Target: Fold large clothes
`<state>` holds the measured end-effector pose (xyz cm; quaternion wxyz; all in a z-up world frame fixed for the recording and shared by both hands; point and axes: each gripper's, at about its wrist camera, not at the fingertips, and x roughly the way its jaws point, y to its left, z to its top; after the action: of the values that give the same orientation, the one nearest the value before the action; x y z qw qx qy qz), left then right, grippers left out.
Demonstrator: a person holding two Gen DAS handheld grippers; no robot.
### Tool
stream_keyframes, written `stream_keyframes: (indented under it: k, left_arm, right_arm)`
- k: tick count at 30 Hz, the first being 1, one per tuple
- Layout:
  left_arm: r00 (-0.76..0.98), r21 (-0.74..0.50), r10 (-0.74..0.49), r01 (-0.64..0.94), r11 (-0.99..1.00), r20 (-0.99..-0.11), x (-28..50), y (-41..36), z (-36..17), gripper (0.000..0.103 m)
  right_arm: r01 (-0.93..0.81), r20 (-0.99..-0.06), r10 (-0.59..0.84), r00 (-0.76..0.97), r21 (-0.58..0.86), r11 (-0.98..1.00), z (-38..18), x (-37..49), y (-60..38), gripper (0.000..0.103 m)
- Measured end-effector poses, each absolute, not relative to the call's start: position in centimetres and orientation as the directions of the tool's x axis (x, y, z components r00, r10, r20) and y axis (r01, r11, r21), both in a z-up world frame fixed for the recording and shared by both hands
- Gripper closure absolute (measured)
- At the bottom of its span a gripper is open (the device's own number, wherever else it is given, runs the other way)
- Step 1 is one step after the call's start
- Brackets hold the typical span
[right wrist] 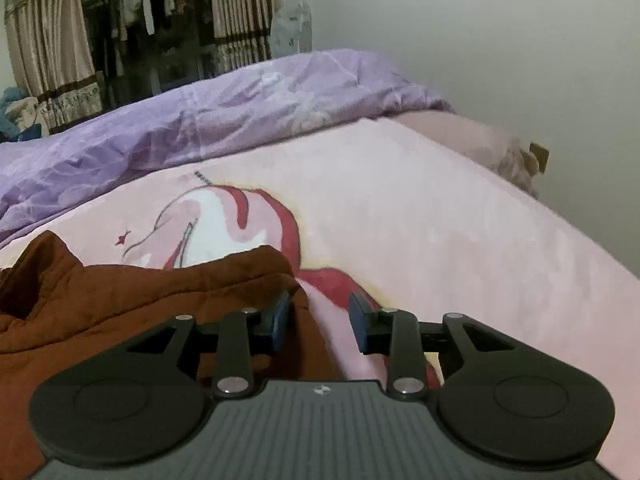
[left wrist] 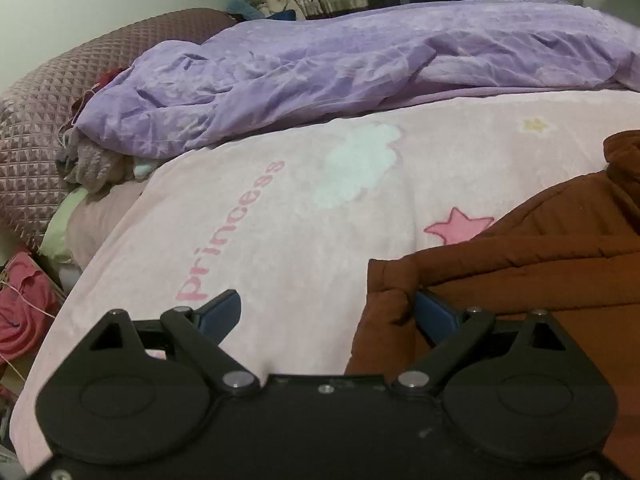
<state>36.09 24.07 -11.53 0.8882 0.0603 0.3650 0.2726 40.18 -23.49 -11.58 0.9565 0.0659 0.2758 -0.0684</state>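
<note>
A big brown puffy jacket (left wrist: 540, 264) lies on a pink blanket (left wrist: 300, 220) that covers the bed. In the left wrist view, the jacket fills the lower right part of the picture, and its corner sits near the bottom middle. The left gripper (left wrist: 326, 314) has its two blue fingers (left wrist: 222, 312) spread wide apart. One finger is over the bare pink blanket, and the other one is right at the edge of the jacket, tucked against the brown cloth. Nothing is pinched between them. The blanket has the word "Princess", a white cloud (left wrist: 360, 164) and a pink star (left wrist: 458, 226) on it. The star is just beside the jacket. In the right wrist view, the jacket (right wrist: 140, 292) lies on the left side, and its edge reaches the middle of the picture. The right gripper (right wrist: 320, 320) is apart too, but not so wide. Its left finger rests at the jacket's edge, and its right finger is over the pink blanket (right wrist: 440, 208). A unicorn picture (right wrist: 216, 224) on the blanket peeks out from behind the jacket. A crumpled purple quilt (left wrist: 340, 68) lies along the far side of the bed. Behind it hang striped curtains (right wrist: 44, 40).
</note>
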Motion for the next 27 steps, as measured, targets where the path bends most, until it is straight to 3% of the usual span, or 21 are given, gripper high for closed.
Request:
stream_keyframes:
  k: [5, 11, 16, 19, 22, 27]
  left_arm:
    - [0.591, 0.306, 0.536, -0.449, 0.839, -0.603, 35.7, 24.0, -10.9, 0.007]
    - [0.669, 0.217, 0.500, -0.463, 0.859, -0.550, 32.1, 21.8, -7.8, 0.009]
    - [0.754, 0.154, 0.390, -0.367, 0.917, -0.529, 31.2, 17.9, -6.1, 0.009]
    - [0.771, 0.112, 0.282, -0.267, 0.957, -0.571, 32.1, 16.3, -7.4, 0.008]
    - [0.681, 0.196, 0.322, -0.258, 0.946, -0.658, 34.3, 15.5, -11.2, 0.006]
    - [0.699, 0.142, 0.315, -0.295, 0.945, -0.643, 33.6, 15.3, -9.9, 0.009]
  right_arm:
    - [0.168, -0.467, -0.109, 0.878, 0.087, 0.982, -10.2, 38.3, -22.6, 0.065]
    - [0.064, -0.403, 0.004, 0.915, 0.154, 0.986, -8.3, 36.8, -21.0, 0.065]
    - [-0.001, -0.430, 0.068, 0.900, 0.154, 0.988, -9.0, 36.9, -18.2, 0.065]
    - [-0.037, -0.497, 0.086, 0.863, 0.108, 0.993, -9.9, 37.8, -16.4, 0.064]
    - [-0.029, -0.569, 0.044, 0.821, 0.035, 0.999, -11.4, 39.1, -15.3, 0.064]
    - [-0.001, -0.572, 0.070, 0.818, 0.119, 0.993, -9.7, 38.8, -15.9, 0.064]
